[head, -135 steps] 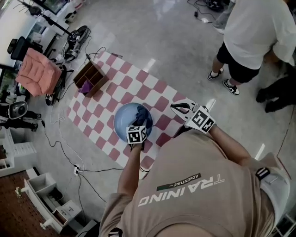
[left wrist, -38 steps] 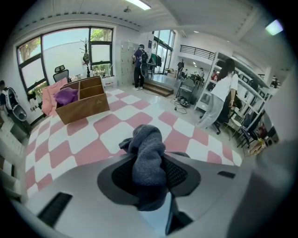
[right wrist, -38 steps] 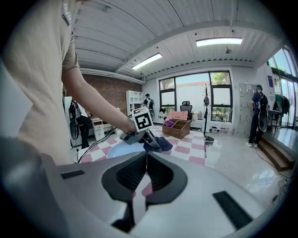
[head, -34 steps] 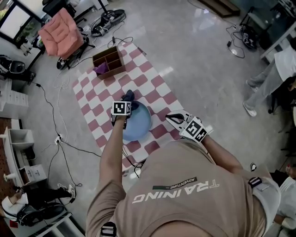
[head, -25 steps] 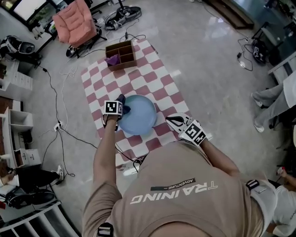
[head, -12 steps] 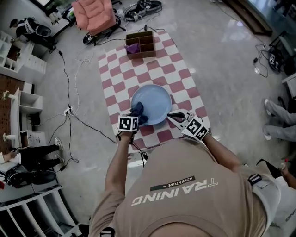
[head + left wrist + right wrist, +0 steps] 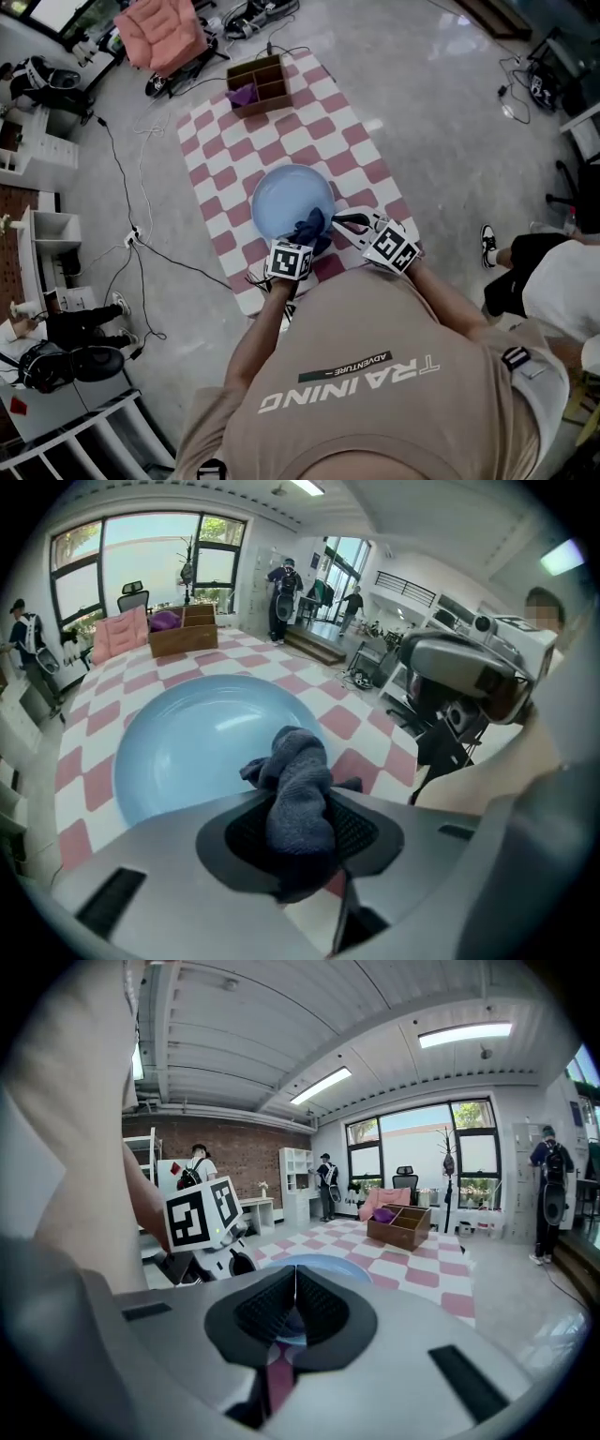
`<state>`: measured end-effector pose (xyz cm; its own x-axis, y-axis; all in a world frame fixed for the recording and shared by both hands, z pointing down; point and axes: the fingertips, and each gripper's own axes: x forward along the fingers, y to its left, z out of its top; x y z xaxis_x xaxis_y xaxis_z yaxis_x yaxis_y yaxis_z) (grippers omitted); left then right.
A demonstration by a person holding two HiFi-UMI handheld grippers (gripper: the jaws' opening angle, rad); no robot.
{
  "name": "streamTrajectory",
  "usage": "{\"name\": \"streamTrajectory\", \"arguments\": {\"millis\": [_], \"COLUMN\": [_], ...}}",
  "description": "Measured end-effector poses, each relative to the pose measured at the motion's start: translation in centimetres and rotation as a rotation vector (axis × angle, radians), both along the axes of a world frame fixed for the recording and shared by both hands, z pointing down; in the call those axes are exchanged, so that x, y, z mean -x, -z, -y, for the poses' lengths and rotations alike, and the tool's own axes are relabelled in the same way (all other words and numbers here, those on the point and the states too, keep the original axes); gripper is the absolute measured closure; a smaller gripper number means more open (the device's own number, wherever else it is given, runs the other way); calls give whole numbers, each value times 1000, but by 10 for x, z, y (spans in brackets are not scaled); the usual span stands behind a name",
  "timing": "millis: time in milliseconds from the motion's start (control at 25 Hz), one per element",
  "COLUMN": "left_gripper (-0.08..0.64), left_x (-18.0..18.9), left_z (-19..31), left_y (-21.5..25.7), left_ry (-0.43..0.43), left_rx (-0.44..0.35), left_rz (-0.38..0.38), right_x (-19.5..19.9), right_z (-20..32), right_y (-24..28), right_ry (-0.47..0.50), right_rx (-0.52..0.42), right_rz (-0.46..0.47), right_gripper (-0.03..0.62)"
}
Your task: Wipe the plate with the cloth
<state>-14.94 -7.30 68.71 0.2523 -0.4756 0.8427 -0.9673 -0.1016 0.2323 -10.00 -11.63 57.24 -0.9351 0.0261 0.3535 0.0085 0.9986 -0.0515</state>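
Your left gripper (image 7: pixel 302 242) (image 7: pixel 301 823) is clenched on the cloth (image 7: pixel 310 228) (image 7: pixel 299 778). The dark blue cloth is bunched up between the two pads and pokes out past them. It rests on the plate's (image 7: pixel 284 195) (image 7: pixel 184 744) rim, on the side closest to you.

The plate is light blue and round. It lies flat on the mat (image 7: pixel 311 131) (image 7: pixel 90 716), close to the mat's near edge. The mat has red and white squares and lies on the floor.

Your right gripper (image 7: pixel 339 221) (image 7: pixel 295 1284) is squeezed closed with nothing in it. Its tips touch each other. It points at the plate from your right and sits just beside the rim, near the cloth. I cannot tell if it touches the plate.

A brown box (image 7: pixel 258 82) (image 7: pixel 183 635) (image 7: pixel 404 1225) stands at the far edge of the mat. One of its spaces has something purple (image 7: pixel 242 95) in it.
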Motion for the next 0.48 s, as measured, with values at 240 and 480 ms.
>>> {"name": "streamTrajectory", "arguments": {"millis": [240,480], "left_gripper": [414,414], "left_x": [-31,-32], "left_z": [53,97], "left_y": [-6,2], "left_ry": [-107,-113], "left_rx": [-13,-10], "left_rz": [-4,-11], "right_x": [-25,-54], "right_z": [29,52], "right_y": [-2,-2], "right_ry": [-120,-227], "right_rx": [-1,-1], "right_rz": [8,3], "right_gripper": [574,574]}}
